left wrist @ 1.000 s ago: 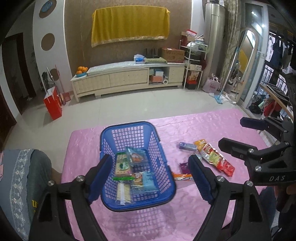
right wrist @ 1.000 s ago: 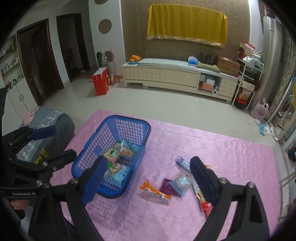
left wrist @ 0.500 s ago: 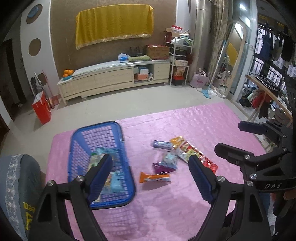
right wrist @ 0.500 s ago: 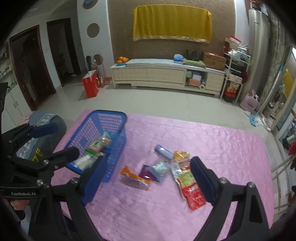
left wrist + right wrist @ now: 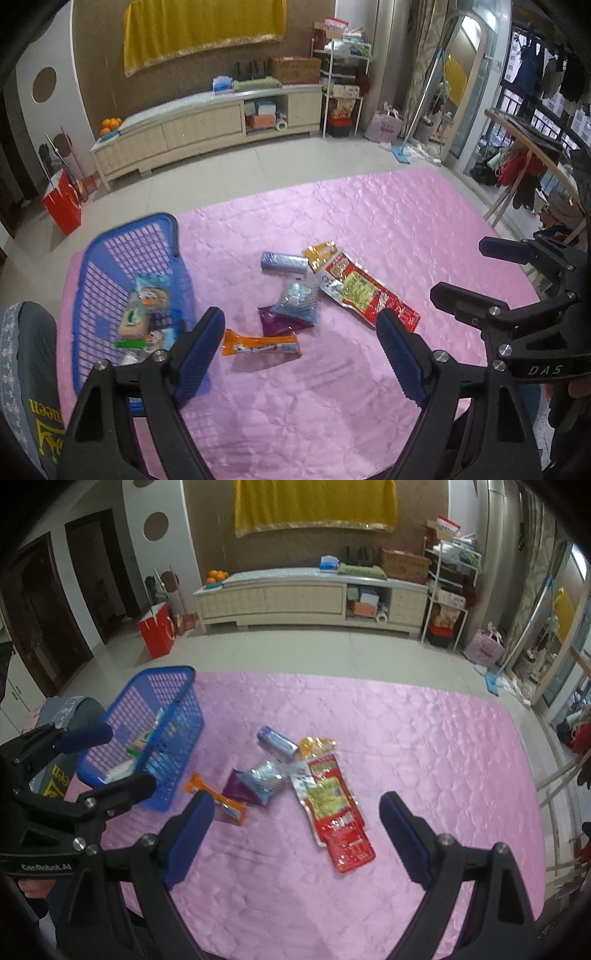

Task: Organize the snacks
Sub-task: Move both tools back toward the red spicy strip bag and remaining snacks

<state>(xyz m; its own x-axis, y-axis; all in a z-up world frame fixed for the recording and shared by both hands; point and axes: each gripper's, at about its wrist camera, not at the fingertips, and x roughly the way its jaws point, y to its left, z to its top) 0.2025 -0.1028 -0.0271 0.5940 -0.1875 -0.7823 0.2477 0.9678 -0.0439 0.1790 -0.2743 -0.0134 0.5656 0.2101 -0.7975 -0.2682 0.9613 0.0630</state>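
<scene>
A blue plastic basket with several snack packs inside stands at the left of the pink tablecloth. Loose snacks lie in the middle: an orange bar, a purple pouch, a silver-blue pouch, a blue-grey tube pack, and a long red-and-yellow pack. My left gripper is open and empty above the orange bar. My right gripper is open and empty above the long red pack.
The pink tablecloth covers the table, whose far edge meets a tiled floor. A grey cushioned seat sits at the left edge. A cream TV cabinet and a red bag stand far behind.
Both grippers have swung to the right, from over the basket to over the loose snacks. The basket now sits at the left of both views. Both stay open and empty.
</scene>
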